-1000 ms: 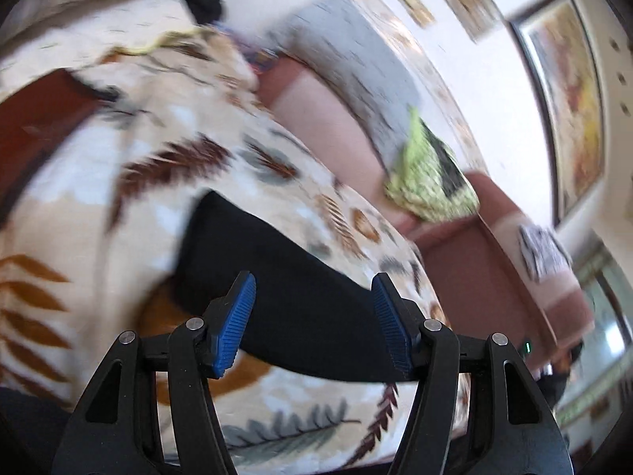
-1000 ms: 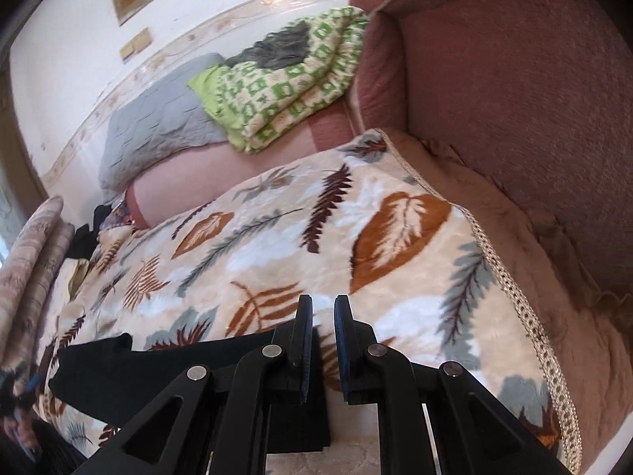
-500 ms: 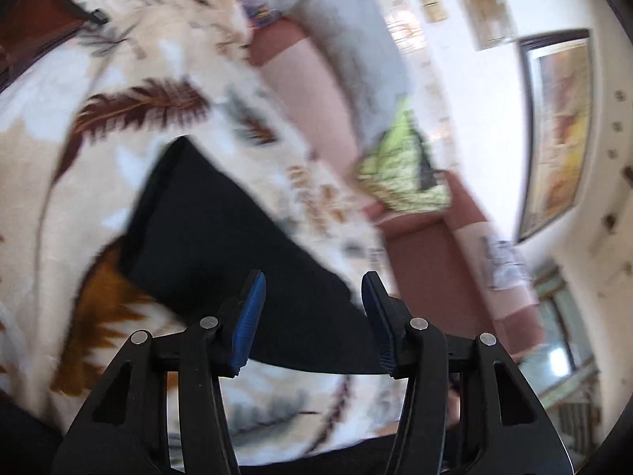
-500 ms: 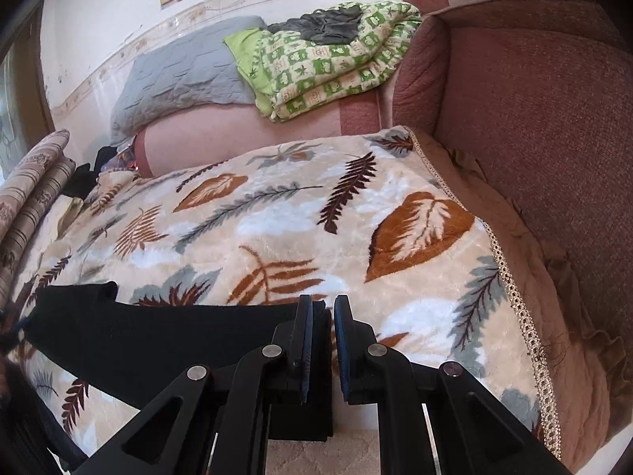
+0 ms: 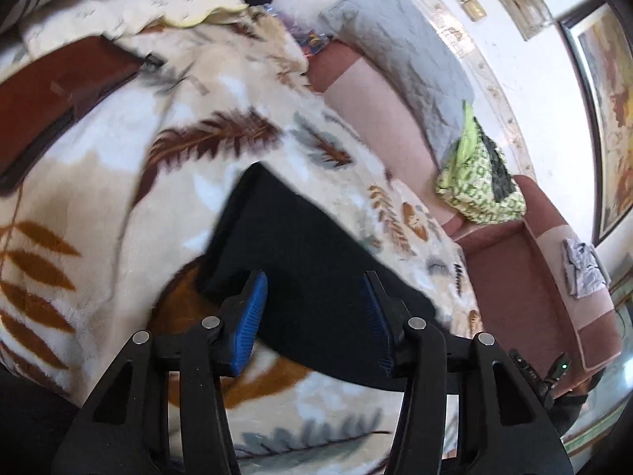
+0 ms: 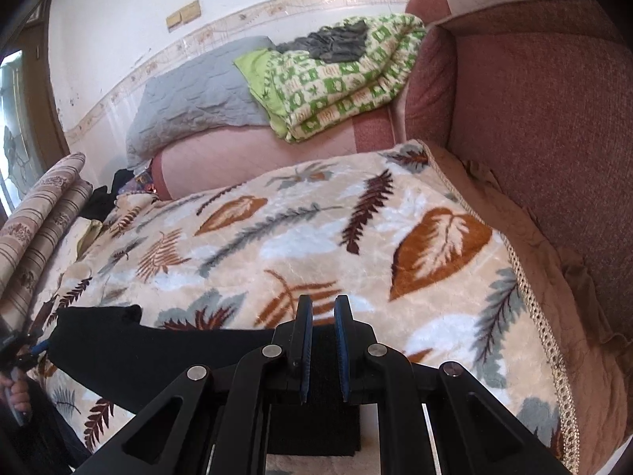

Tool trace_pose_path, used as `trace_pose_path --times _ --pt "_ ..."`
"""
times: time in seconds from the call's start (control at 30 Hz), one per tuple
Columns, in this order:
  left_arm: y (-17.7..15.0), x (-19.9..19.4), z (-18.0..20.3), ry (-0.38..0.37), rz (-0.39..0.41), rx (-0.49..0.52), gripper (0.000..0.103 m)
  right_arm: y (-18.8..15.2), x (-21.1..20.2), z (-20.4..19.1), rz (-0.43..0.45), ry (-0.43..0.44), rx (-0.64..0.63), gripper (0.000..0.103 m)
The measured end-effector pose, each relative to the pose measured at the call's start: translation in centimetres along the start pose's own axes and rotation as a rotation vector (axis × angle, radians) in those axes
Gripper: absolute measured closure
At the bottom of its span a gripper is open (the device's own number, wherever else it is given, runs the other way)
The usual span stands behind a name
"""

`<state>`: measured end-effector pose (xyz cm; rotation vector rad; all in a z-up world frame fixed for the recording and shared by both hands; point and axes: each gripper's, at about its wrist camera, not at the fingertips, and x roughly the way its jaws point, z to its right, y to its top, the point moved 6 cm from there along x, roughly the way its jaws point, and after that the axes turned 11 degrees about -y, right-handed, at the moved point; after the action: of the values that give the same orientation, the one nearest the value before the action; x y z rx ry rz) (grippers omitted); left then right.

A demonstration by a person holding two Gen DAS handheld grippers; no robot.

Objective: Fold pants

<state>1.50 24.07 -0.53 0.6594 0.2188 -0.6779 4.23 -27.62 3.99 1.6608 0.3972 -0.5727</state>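
- Where the sofa (image 6: 546,126) met the wall, its reddish upholstered back and arm bounded the far and right sides of the seating surface.
- Leaf-patterned blanket (image 6: 300,237) covered the seat up to its trimmed right edge, and carried the garment.
- Grey quilted cover (image 6: 198,99) lay over the sofa back at the far edge, with a green-and-cream folded blanket (image 6: 336,83) just beside it, toward the far right corner.
- Black pants (image 5: 308,261) lay stretched flat along the near edge of the blanket, running from the near middle toward the near left side; in the right wrist view the same pants (image 6: 158,352) spread leftward from the gripper.
- Left gripper (image 5: 314,312) hovered over one end of the pants with its blue-padded jaws spread wide and nothing between them.
- Right gripper (image 6: 322,346) had its jaws drawn close with a narrow gap; black cloth showed under and between them, but whether they pinched it could not be determined.
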Motion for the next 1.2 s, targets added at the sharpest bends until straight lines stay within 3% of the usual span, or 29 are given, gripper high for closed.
trace_pose_path --times 0.1,0.17,0.27,0.4,0.47,0.63,0.67,0.7,0.8,0.87,0.93,1.0,1.07,1.13,1.2 --pt "1.9 0.2 3.6 0.021 0.019 0.039 0.051 0.5 -0.4 -0.3 0.027 0.013 0.026 0.093" --pt "3.6 0.4 6.1 0.034 0.038 0.091 0.036 0.7 -0.5 -0.2 0.034 0.012 0.051 0.093" --pt "4.1 2.7 7.5 0.048 0.002 0.135 0.033 0.7 -0.5 0.4 0.023 0.016 0.111 0.093" --pt "1.5 6.8 4.0 0.156 -0.078 0.191 0.033 0.6 0.3 1.2 0.001 -0.010 0.119 0.093" --pt "0.2 8.8 0.6 0.259 -0.136 0.168 0.034 0.4 1.4 0.9 -0.035 -0.030 0.067 0.093" --pt "0.7 9.2 0.3 0.245 -0.103 0.178 0.034 -1.3 5.7 -1.3 -0.158 0.073 -0.075 0.091" --pt "0.7 9.3 0.2 0.249 -0.093 0.184 0.033 -2.6 7.6 -1.7 -0.234 0.106 -0.094 0.086" --pt "0.7 9.4 0.3 0.255 -0.090 0.194 0.033 -4.1 9.3 -1.8 -0.313 0.083 -0.117 0.086" --pt "0.5 9.8 1.0 0.281 -0.087 0.235 0.031 -3.6 9.5 -1.9 -0.271 0.098 -0.149 0.084" --pt "0.4 9.7 2.0 0.233 -0.074 0.241 0.031 -2.8 8.8 -0.8 -0.271 0.112 -0.062 0.084" --pt "0.1 9.6 3.8 0.131 -0.076 0.266 0.031 -1.2 6.7 0.9 -0.171 0.088 0.002 0.084" --pt "-0.9 9.5 7.1 0.060 -0.063 0.399 0.031 -0.3 4.5 2.9 -0.095 0.074 0.081 0.082" --pt "-2.7 10.2 9.6 -0.011 -0.101 0.493 0.031 -0.5 3.1 4.8 -0.072 0.051 0.145 0.081" --pt "-5.1 11.5 11.3 -0.025 -0.162 0.572 0.031 -1.2 1.8 6.3 -0.068 0.031 0.182 0.080" --pt "-7.8 13.2 12.1 0.042 -0.207 0.661 0.031 -2.1 0.9 7.5 -0.071 -0.025 0.184 0.080"
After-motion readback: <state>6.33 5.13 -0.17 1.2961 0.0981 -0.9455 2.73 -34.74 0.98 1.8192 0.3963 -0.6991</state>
